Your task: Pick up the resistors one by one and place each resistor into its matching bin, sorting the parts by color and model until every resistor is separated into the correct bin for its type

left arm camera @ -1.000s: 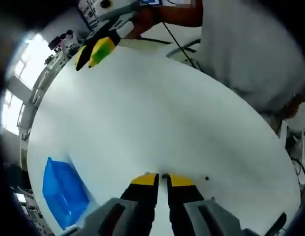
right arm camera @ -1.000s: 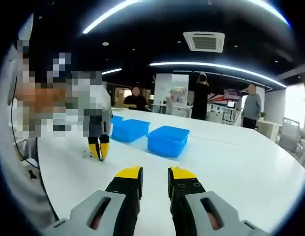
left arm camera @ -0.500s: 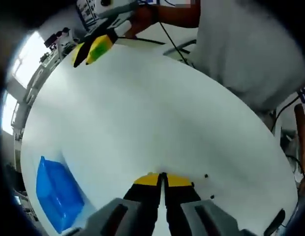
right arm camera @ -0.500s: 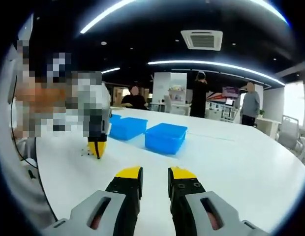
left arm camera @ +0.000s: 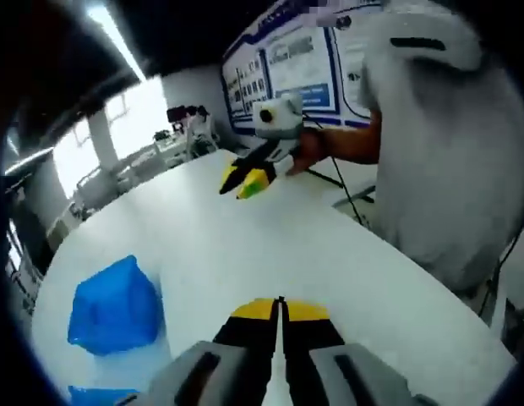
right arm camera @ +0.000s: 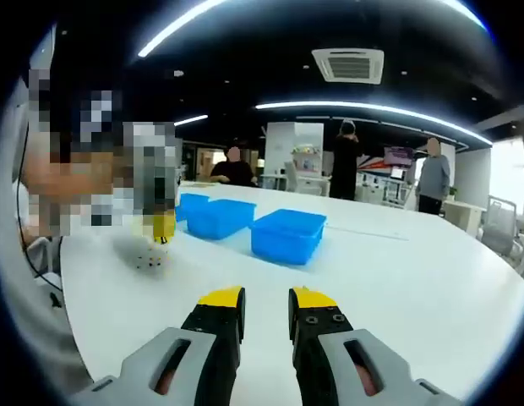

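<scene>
Above the white table (right arm camera: 397, 279), the left gripper (right arm camera: 163, 227) hung with jaws pressed together, whether on a resistor could not be told; loose resistors (right arm camera: 146, 261) lay just beneath it, two blue bins (right arm camera: 286, 236) nearby. The right gripper (right arm camera: 265, 300) hovered narrowly parted, empty, farther off.

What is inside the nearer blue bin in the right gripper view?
Its contents cannot be seen: the nearer bin shows its outer walls and rim from a low angle. A second bin stands behind it on the white table.
</scene>
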Available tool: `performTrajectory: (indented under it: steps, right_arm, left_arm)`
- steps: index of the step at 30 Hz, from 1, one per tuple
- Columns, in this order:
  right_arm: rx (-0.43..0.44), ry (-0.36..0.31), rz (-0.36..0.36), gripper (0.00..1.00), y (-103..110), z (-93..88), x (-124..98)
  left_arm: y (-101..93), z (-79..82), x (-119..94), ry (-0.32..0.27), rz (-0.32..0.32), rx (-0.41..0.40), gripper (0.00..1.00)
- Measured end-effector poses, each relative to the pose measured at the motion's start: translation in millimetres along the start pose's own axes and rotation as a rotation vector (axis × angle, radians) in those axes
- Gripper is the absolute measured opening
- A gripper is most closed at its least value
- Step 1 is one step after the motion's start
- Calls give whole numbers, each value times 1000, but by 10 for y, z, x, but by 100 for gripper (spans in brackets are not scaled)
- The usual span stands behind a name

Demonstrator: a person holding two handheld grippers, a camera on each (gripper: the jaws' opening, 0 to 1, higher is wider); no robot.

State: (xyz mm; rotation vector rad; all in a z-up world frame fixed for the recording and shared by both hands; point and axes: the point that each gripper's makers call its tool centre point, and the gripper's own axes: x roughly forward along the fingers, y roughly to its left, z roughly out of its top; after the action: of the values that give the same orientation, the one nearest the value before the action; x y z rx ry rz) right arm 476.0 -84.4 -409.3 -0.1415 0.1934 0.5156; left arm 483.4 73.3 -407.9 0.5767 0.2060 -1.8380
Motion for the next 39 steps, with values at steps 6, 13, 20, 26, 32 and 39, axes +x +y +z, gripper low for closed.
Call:
performTrajectory:
  steps: [6, 13, 20, 26, 32, 39]
  right_arm:
    - [5, 8, 13, 23, 48, -32, 60]
    - [11, 10, 18, 23, 65, -50, 90]
    - [10, 14, 29, 23, 79, -71, 93]
    - [10, 14, 30, 23, 56, -71, 88]
    - [12, 13, 35, 23, 60, -81, 85]
    - [16, 8, 37, 23, 55, -88, 82]
  left_arm:
    - [482, 180, -516, -267, 346, -152, 5]
    - [1284, -496, -1383, -53, 1023, -340, 6]
    - [1262, -714, -1585, -37, 1111, -440, 6]
    - [1285, -852, -1694, -80, 1178, -587, 23]
    - [1251, -740, -1727, -56, 1181, -523, 20]
    - [1000, -625, -1504, 84, 1076, -460, 17]
